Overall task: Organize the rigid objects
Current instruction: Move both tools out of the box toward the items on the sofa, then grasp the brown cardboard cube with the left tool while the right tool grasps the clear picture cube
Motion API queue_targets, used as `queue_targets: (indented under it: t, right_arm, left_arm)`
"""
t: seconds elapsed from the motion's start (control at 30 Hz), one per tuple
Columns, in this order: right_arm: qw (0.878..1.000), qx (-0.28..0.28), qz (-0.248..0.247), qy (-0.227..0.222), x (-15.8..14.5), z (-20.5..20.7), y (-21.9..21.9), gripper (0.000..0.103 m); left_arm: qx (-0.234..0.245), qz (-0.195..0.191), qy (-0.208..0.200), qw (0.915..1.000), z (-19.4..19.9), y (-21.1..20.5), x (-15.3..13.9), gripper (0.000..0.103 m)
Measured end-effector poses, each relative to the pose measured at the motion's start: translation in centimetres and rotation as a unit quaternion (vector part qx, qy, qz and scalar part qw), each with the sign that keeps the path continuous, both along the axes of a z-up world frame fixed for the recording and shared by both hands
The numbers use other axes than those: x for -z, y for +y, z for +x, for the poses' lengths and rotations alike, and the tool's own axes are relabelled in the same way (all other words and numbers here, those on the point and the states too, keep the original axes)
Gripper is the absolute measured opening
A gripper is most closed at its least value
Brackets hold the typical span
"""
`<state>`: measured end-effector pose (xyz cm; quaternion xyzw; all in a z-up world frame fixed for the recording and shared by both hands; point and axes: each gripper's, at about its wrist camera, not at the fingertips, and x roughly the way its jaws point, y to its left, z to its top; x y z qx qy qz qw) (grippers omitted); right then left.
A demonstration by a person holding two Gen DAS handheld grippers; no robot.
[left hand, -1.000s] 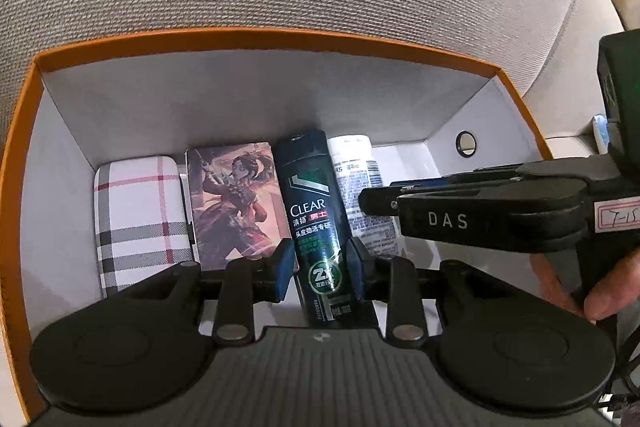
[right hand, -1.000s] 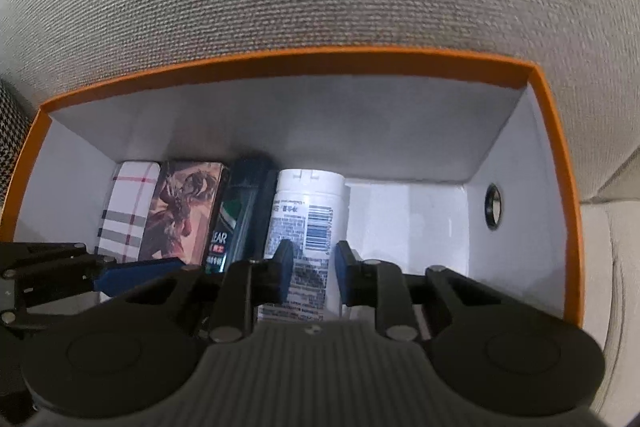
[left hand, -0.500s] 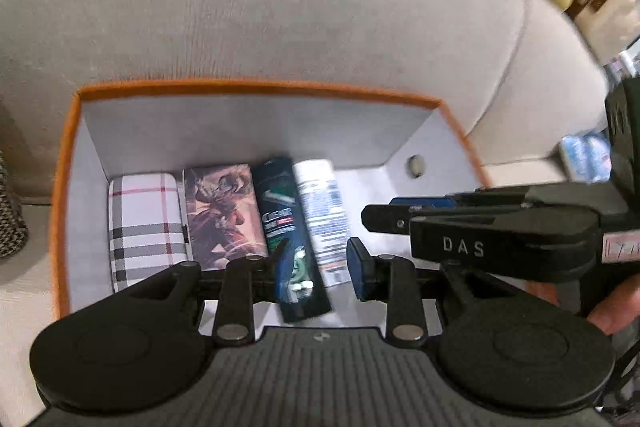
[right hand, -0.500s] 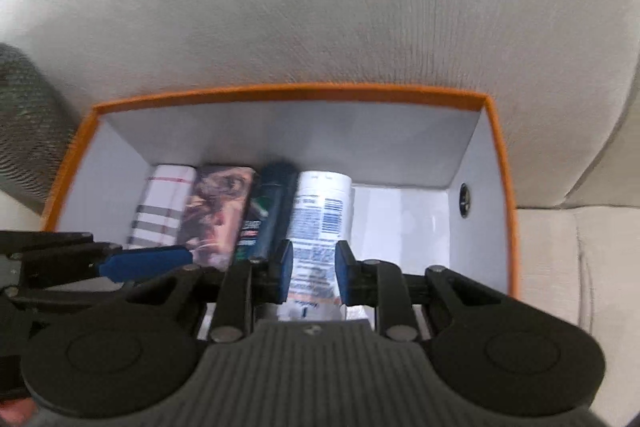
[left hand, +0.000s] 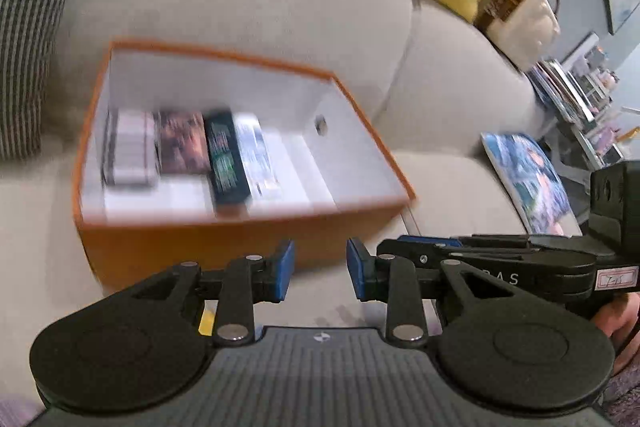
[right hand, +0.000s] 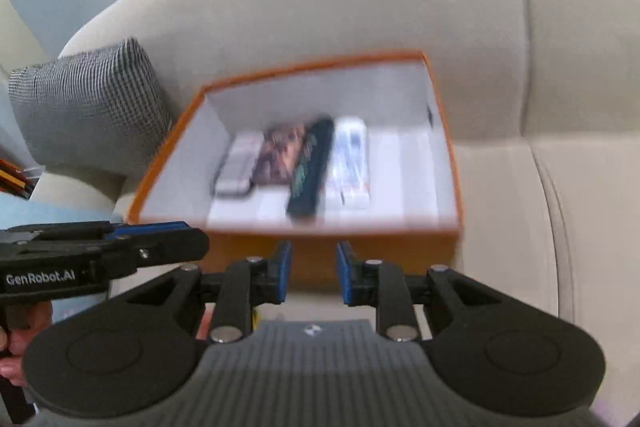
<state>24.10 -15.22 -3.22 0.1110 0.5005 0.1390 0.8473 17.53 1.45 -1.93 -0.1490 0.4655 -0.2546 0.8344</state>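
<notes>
Orange box (left hand: pixel 240 243) sits on the sofa seat (left hand: pixel 440 187) against the backrest, just beside the striped cushion (left hand: pixel 28 39) at the left end. Inside, side by side along its left half: plaid case (left hand: pixel 130 151), picture card box (left hand: pixel 182 143), dark shampoo bottle (left hand: pixel 226 159), white bottle (left hand: pixel 256 159); all blurred. Left claw (left hand: pixel 320 269) released, nothing between pads, in front of the box's near wall. Right claw (right hand: pixel 312 273) likewise empty, jaws parted.

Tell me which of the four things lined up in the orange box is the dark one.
The dark green shampoo bottle, third from the left, between the picture card and the white bottle.
</notes>
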Motion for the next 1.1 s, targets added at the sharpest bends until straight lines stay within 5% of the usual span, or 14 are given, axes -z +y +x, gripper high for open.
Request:
queue_targets:
  t: [0.17, 0.3, 0.67, 0.8, 0.97, 1.1]
  right_arm:
    - [0.998, 0.039, -0.011, 0.050, 4.3, -5.4, -2.1, 0.027]
    - [0.994, 0.065, 0.009, 0.090, 7.4, -8.3, -3.7, 0.031]
    - [0.994, 0.065, 0.024, 0.080, 9.2, -9.9, -4.5, 0.028]
    - [0.995, 0.060, 0.013, 0.083, 9.2, -10.1, -4.5, 0.020]
    - [0.993, 0.076, 0.017, 0.090, 9.4, -10.2, -5.4, 0.000]
    - [0.991, 0.086, 0.032, 0.094, 9.6, -10.2, -6.1, 0.000]
  left_arm:
    - [0.024, 0.004, 0.040, 0.9989, -3.5, -2.6, 4.1, 0.036]
    - [0.037, 0.012, 0.070, 0.9968, -4.7, -4.8, 7.1, 0.054]
    - [0.017, 0.021, 0.135, 0.9905, -4.6, -6.6, 12.1, 0.078]
    - [0.017, -0.001, 0.168, 0.9857, -4.7, -6.9, 13.6, 0.084]
    - [0.037, 0.022, 0.150, 0.9877, -5.1, -8.5, 14.1, 0.095]
    - [0.037, 0.021, 0.154, 0.9871, -5.1, -9.0, 14.3, 0.094]
